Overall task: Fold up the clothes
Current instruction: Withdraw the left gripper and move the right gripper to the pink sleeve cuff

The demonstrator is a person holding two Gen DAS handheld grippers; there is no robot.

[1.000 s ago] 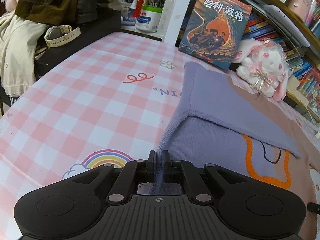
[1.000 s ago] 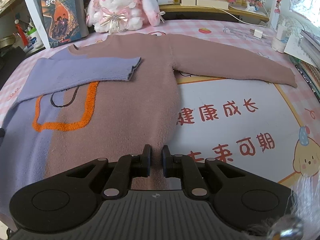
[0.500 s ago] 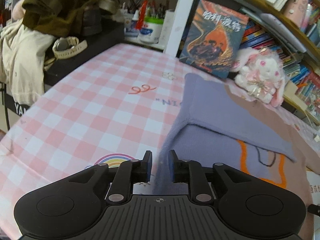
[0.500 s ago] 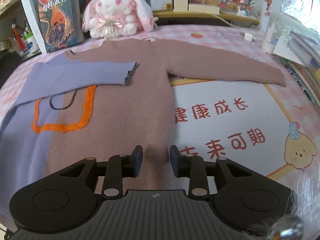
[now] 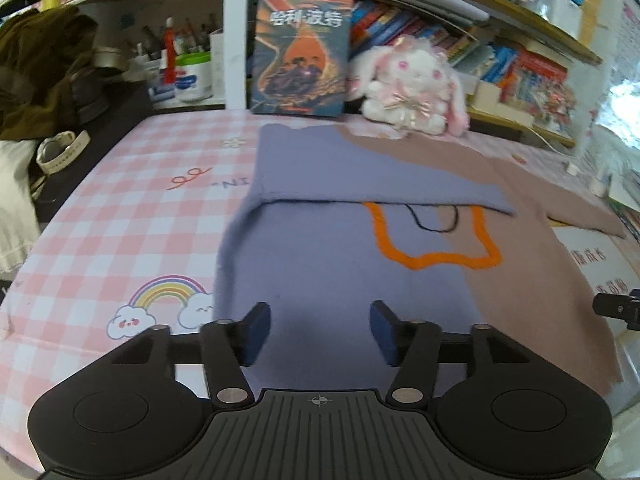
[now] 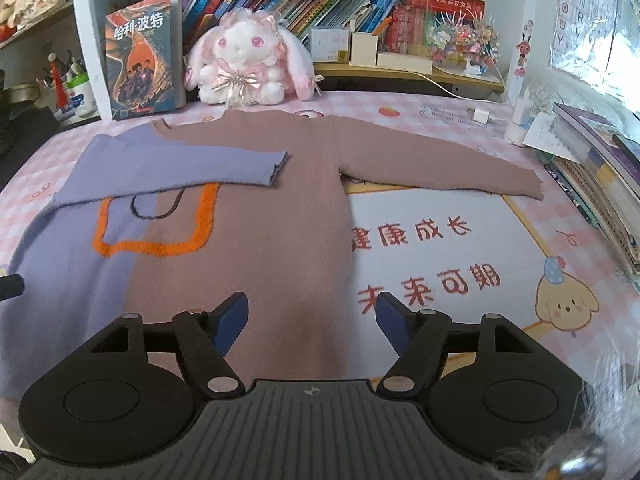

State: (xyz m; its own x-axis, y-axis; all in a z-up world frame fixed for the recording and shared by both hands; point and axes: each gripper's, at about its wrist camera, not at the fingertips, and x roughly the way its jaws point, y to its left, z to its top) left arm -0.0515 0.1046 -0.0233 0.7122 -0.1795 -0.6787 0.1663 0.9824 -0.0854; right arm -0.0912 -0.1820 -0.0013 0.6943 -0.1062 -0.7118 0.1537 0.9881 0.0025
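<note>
A two-tone knitted sweater (image 6: 240, 224), lilac on one side and dusty brown on the other with an orange outline stitched across the chest, is lying flat on the pink checked tablecloth (image 5: 120, 216), its hem toward the person and its collar pointing to twelve o'clock. The lilac sleeve (image 6: 180, 168) is lying folded across the chest, its cuff ending just short of the middle, while the brown sleeve (image 6: 440, 172) is stretching straight out toward three o'clock over a printed panel with red characters. The left gripper (image 5: 320, 330) is hovering over the lilac hem at about six o'clock, its jaws spreading apart with nothing pinched between the blue pads (image 5: 256, 332); only the flat knit is showing below the gap. The right gripper (image 6: 312, 320) is hovering over the brown hem near its side edge, its jaws likewise spreading and pressing on nothing. Beyond the collar, at twelve o'clock, a white and pink plush rabbit (image 6: 248, 68) is sitting against the bookshelf (image 6: 320, 4), and a paperback with an orange flame cover (image 6: 140, 56) is standing upright just beside it at eleven o'clock. A charger plug and cable (image 6: 480, 114) are lying at about two o'clock, near a stack of books (image 6: 600, 172) along the table's edge.
</note>
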